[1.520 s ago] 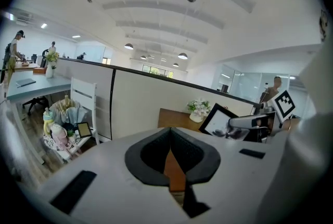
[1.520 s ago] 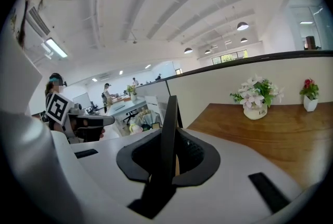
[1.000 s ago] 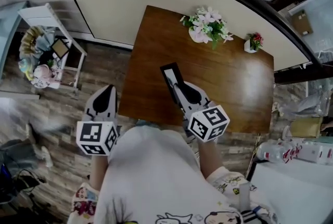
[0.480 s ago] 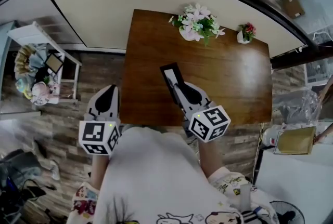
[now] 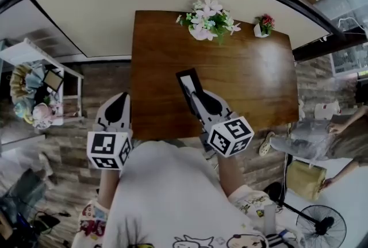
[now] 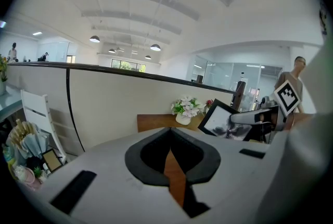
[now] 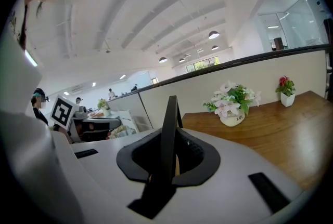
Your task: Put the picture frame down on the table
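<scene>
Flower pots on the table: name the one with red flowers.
The small pot at the table's far right corner; the bigger pot holds white and pink flowers.

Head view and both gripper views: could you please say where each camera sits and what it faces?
Head view: on the person's head, facing steeply down at the table; shows the shirt, left tongs, and right tongs shut on the picture frame.
Left gripper view: on the left tongs, facing along their shut jaws towards the table; shirt at right.
Right gripper view: on the right tongs, facing across the table; shirt at left.
Both gripper views share the white flowers.
</scene>
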Demonstrator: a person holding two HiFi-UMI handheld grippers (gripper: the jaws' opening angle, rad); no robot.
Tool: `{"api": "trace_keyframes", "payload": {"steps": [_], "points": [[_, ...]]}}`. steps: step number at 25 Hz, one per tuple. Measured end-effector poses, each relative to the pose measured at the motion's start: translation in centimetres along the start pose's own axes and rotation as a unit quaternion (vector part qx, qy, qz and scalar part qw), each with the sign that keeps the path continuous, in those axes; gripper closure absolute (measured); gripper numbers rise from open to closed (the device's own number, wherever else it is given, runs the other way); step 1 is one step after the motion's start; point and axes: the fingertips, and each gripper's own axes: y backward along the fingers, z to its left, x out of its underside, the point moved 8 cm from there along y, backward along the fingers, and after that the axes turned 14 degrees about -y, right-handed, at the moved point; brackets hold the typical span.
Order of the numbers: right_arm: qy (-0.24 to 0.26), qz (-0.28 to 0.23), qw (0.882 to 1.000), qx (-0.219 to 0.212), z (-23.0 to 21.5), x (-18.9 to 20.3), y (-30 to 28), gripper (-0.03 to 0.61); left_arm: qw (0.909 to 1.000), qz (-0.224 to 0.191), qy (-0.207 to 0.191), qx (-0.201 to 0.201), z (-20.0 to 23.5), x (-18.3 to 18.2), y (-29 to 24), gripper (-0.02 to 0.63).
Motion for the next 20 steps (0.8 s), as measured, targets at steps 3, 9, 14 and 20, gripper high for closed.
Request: {"api": "trace_keyframes", "payload": {"steps": [3, 9, 14, 20], "points": [[-0.003, -0.001, 1.0, 0.004, -0.2, 0.1, -0.1, 0.526, 1.0, 0.004, -0.001, 0.006, 0.1, 0.2, -0.4, 0.609], [-0.008, 0.001, 1.0, 0.007, -0.3, 0.0, -0.7, 0.526, 0.9999, 0.012, 0.001, 0.011, 0.4, 0.6, -0.8, 0.609], [-0.02, 0.008, 1.0, -0.002, -0.2, 0.2, -1.7, 0.526, 0.9997, 0.02, 0.003, 0.015, 0.6, 1.0, -1.3, 0.609], [-0.036, 0.025, 0.999, -0.008, -0.6, 1.1, -3.3, 0.526, 0.9994, 0.03, 0.006, 0.019, 0.5, 1.5, -1.9, 0.61]]}}
